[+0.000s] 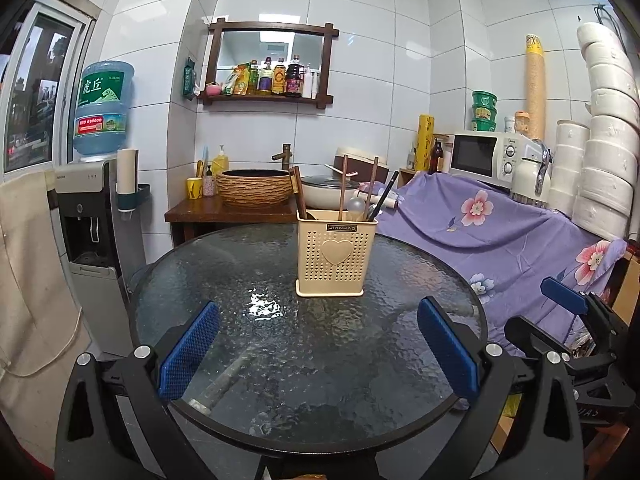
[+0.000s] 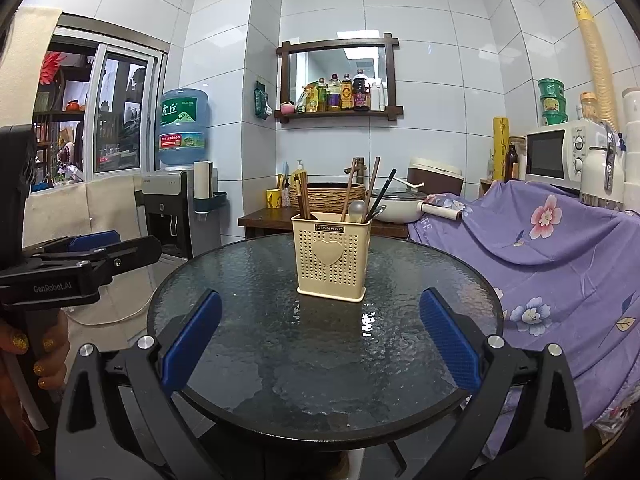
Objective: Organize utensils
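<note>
A beige perforated utensil holder (image 1: 336,254) (image 2: 331,258) with a heart on its front stands upright toward the far side of the round glass table (image 1: 224,280) (image 2: 240,280). Chopsticks (image 1: 342,188) (image 2: 349,189), a spoon (image 1: 356,205) (image 2: 357,209) and dark utensils stick out of its top. My left gripper (image 1: 318,326) is open over the near half of the table, nothing between its blue pads. My right gripper (image 2: 320,326) is open too, also empty, well short of the holder. In the right wrist view the left gripper (image 2: 94,242) shows at the left edge, held by a hand.
Purple flowered cloth (image 1: 500,232) (image 2: 560,248) drapes furniture right of the table, with a microwave (image 1: 486,156) (image 2: 560,152) behind. A wooden stand with a woven basin (image 1: 256,186) and a pot (image 2: 394,202) sits behind the table. A water dispenser (image 1: 94,216) (image 2: 172,200) stands left.
</note>
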`<state>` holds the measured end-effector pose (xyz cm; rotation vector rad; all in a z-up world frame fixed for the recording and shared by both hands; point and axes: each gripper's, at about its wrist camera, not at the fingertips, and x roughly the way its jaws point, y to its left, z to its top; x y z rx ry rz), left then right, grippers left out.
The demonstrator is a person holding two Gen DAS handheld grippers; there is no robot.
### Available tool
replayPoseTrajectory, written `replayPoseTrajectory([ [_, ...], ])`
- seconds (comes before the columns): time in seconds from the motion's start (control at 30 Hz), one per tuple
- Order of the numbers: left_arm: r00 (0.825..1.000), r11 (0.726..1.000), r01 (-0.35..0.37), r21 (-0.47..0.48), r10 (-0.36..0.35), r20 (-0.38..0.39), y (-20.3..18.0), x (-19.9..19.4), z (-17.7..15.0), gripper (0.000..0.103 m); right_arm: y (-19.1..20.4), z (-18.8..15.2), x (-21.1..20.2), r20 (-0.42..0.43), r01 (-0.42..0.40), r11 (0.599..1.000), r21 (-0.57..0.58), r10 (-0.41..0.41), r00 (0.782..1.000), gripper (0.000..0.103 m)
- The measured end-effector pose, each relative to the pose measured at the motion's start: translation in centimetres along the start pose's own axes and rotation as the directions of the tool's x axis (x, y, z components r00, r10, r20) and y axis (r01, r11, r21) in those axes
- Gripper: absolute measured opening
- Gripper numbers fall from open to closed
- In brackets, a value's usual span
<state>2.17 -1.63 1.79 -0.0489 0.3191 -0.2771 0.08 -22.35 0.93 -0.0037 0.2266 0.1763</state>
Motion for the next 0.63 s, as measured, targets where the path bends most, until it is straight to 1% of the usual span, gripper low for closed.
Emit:
replayPoseTrajectory([
  [0.17,1.0,1.0,0.003,-0.002,-0.003,-0.014,0.14,0.15,-0.32,0.097,0.09,-0.06,0.06,0.0,0.001,1.0,0.001,-0.001,1.0,0.097],
  [0.27,1.0,1.0,-0.015,-0.005,0.015,-0.007,0.25,0.07,-0.62,0.097,0.15,-0.13,0.05,-0.004,0.003,1.0,-0.001,-0.003,1.0,0.097],
  [0.43,0.998,0.998,-0.056,0.009,0.057,-0.017,0.35,0.2,-0.82,0.097,0.19,-0.23,0.18,-0.016,0.003,1.0,0.01,-0.003,1.0,0.097],
  [0.63,0.998,0.998,-0.065,0.002,0.065,-0.024,0.72,0.32,-0.8,0.097,0.29,-0.14,0.33,-0.018,0.003,1.0,0.007,-0.003,1.0,0.097],
])
